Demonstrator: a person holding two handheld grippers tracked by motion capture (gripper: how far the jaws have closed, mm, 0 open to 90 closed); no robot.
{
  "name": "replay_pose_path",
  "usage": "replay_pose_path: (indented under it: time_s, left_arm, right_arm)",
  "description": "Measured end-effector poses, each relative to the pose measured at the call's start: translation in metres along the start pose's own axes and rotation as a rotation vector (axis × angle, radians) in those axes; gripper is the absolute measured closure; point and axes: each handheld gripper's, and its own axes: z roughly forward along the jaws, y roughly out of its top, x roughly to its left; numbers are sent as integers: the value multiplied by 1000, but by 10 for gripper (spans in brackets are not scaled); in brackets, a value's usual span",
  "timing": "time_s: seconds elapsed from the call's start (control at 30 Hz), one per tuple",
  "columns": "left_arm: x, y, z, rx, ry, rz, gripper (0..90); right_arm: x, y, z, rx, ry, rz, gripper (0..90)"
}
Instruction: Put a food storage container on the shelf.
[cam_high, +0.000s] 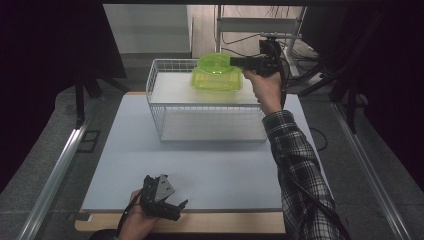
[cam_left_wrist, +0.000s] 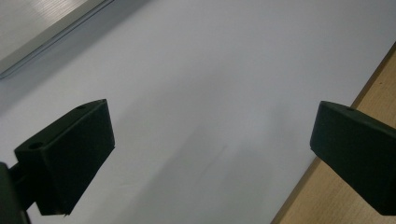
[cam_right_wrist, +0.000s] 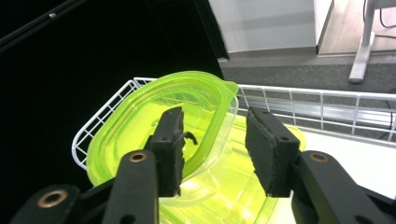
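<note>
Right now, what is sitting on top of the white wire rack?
A green plastic container rests on the wire rack's top shelf, its lid lying askew on it. The right tool straddles the lid's rim. The container's floor is partly covered.

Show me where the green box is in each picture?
High view: green box sits top middle, on the white wire rack, by the right gripper.
Right gripper view: bottom middle, its lid's edge between the open jaws.
Left gripper view: just bare table here.
Shared landmark: the white wire rack.
</note>
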Motion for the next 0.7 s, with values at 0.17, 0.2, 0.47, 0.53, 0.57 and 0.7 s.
replay_pose_path:
  time_s: [0.17, 0.2, 0.47, 0.53, 0.57, 0.7]
  left_arm:
    - [0, 0, 0, 0, 3, -2, 0]
    - [0, 0, 0, 1, 5, -1, 0]
    - [0, 0, 1, 2, 8, -2, 0]
    - [0, 0, 1, 2, 9, -3, 0]
    - [0, 0, 1, 1, 11, -2, 0]
    - [1, 0, 0, 0, 13, -4, 0]
  right_arm:
    - [4, -2, -4, 18, 15, -51, 464]
    - [6, -4, -5, 22, 15, -64, 439]
    - [15, -20, -16, 40, 59, -145, 289]
    - [17, -25, -19, 42, 70, -162, 270]
    - [18, -27, -20, 46, 76, -172, 257]
    - [20, -38, -24, 62, 80, -201, 232]
